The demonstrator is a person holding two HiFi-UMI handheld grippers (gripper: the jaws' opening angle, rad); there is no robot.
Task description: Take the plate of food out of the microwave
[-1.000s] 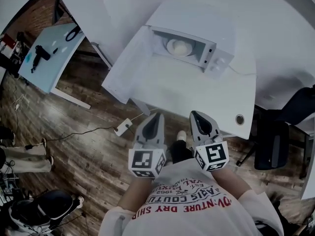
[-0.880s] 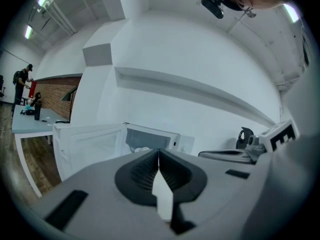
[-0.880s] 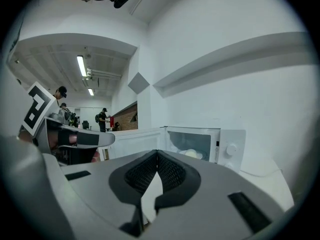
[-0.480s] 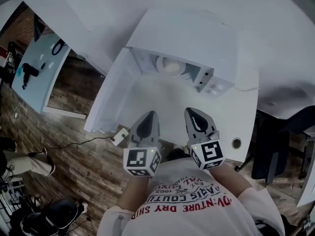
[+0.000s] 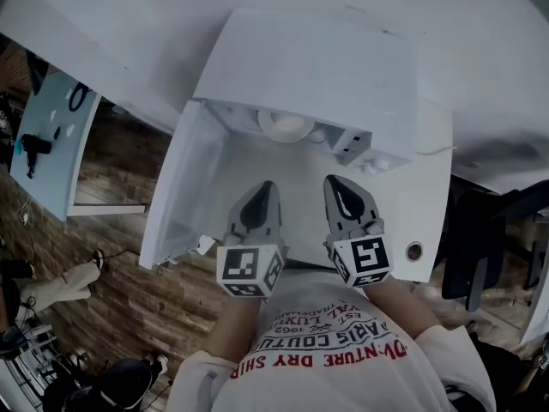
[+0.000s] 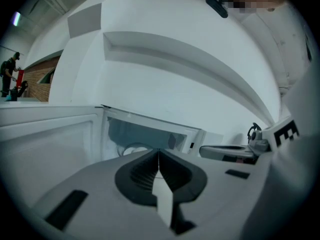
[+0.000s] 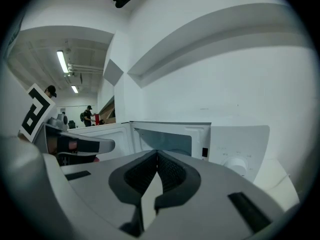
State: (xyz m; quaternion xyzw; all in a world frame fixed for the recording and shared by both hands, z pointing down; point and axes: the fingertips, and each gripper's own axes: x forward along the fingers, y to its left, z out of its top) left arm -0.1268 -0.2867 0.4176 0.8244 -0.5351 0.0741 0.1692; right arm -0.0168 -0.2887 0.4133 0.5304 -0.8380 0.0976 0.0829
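A white microwave [image 5: 317, 67] stands on the white table, its door [image 5: 184, 187] swung open to the left. Inside its cavity sits a white plate of pale food [image 5: 285, 125], whose rim shows in the left gripper view as plate [image 6: 134, 148]. My left gripper [image 5: 264, 191] and right gripper [image 5: 340, 187] hover side by side over the table in front of the opening, well short of the plate. Both have their jaws shut with nothing between them. The right gripper view faces the microwave [image 7: 200, 139] and its control panel, and the left gripper [image 7: 80, 146] shows at its left.
The white table [image 5: 412, 204] has a round cable hole [image 5: 415, 251] at its right. A black chair [image 5: 480, 247] stands to the right. A pale blue table [image 5: 47, 144] with dark tools and a person's legs [image 5: 51, 281] lie on the wooden floor at left.
The view has closed in on the microwave, which now looms larger. Both grippers have come forward over the table edge toward the open cavity, still shut.
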